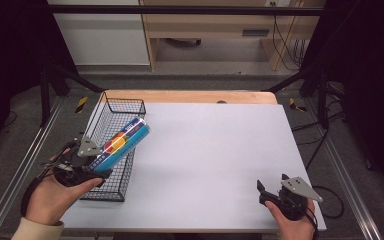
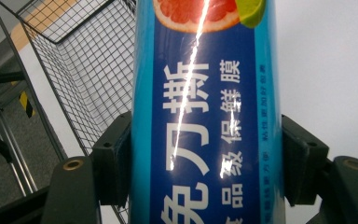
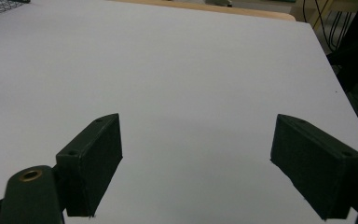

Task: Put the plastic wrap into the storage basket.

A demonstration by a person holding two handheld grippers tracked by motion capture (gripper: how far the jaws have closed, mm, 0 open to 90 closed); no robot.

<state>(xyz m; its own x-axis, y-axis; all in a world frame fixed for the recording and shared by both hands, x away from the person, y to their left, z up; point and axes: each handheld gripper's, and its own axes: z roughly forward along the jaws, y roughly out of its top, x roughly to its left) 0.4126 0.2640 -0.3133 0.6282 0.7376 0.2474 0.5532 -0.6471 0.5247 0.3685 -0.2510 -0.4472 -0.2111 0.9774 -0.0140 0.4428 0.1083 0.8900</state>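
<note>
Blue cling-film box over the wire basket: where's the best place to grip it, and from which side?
Grip the blue box across its narrow width near one end, coming along its length from the near end, as the left gripper does now. The long flat side faces sit square against the pads, leaving the far end free to go into the wire basket.

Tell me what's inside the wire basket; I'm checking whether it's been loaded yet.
The wire basket shows bare mesh where visible. The blue box, gripped by the left gripper, is tilted above it and covers part of the floor, so that part can't be judged.
</note>
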